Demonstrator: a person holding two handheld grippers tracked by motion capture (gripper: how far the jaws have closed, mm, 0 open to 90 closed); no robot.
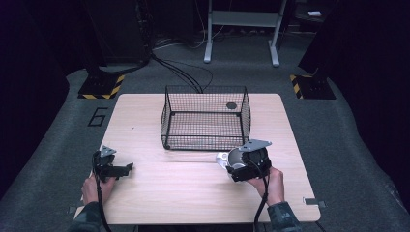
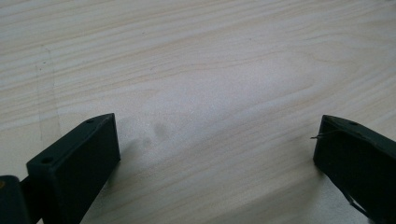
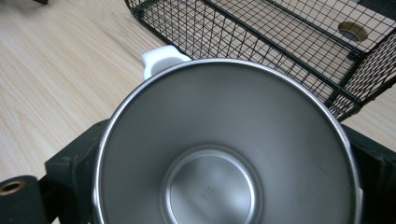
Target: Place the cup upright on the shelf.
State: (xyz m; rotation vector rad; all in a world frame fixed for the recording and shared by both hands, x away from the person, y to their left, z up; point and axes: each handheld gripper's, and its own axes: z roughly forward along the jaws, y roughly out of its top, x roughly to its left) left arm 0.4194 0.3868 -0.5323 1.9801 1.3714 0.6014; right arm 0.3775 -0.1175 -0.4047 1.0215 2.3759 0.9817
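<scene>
A big wooden table [image 1: 193, 193] holds a black wire basket [image 1: 205, 118] near its far edge. Just in front of the basket, the right gripper [image 1: 231, 163] squeezes a shiny metal cup [image 3: 229, 149] with a white handle [image 3: 161, 58]. Further from the basket, at the table's near left, the left gripper [image 1: 126, 168] has its jaws spread wide.

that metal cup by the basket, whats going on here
A person at a wooden table holds a gripper in each hand. The right gripper is shut on a steel cup with a white handle, its jaws on either side of the cup, just in front of a black wire basket. The basket looks empty. The left gripper rests open near the table's left edge, nothing between its jaws.
</scene>
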